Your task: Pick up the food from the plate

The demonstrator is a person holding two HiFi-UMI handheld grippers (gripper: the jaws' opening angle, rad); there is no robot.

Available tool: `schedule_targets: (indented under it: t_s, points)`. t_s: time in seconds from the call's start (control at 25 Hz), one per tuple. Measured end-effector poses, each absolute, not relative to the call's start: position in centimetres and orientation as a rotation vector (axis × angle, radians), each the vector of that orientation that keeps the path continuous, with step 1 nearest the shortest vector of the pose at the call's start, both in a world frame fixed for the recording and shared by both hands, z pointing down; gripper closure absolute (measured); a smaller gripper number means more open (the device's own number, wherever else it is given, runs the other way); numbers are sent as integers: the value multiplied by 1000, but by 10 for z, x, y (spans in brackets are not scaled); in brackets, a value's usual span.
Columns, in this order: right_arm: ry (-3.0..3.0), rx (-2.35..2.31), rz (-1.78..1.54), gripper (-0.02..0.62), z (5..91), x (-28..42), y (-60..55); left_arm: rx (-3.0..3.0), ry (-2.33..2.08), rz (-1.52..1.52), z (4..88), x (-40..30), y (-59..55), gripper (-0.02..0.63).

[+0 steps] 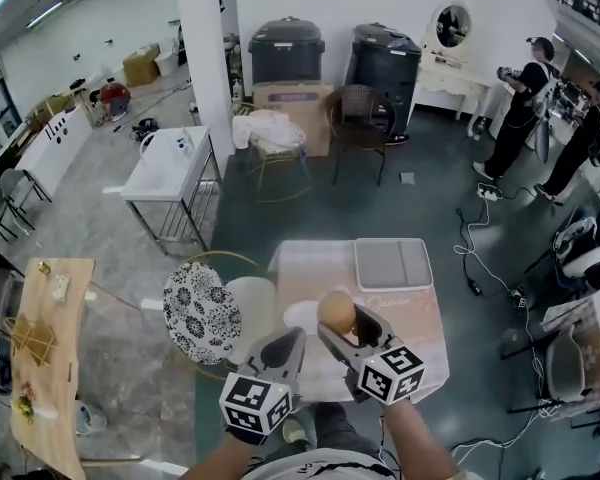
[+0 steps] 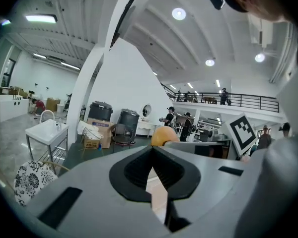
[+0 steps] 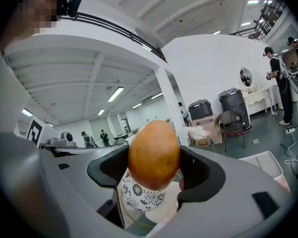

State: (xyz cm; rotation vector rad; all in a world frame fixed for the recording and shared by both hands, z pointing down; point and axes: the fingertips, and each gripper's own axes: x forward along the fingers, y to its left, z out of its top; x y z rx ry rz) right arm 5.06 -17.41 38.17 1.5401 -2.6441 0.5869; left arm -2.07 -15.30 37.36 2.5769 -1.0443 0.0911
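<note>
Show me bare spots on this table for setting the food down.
Bare table lies left of the grey tray, beyond the white plate, and nearer than the tray, right of the right tool. Plate and left tool crowd the near middle.

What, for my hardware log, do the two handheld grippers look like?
The left gripper and right gripper are matching light grey plastic wedges with black ribbed pads inside the jaws. Each carries a cube with black-and-white square markers. No cables show.
</note>
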Motion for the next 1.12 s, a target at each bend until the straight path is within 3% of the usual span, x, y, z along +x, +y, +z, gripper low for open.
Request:
schedule_targets:
  t_s: [1.12]
  points:
    - [-2684,1607,382,295,320,44,-143,2654,-1046,16,320,-26,-140,600]
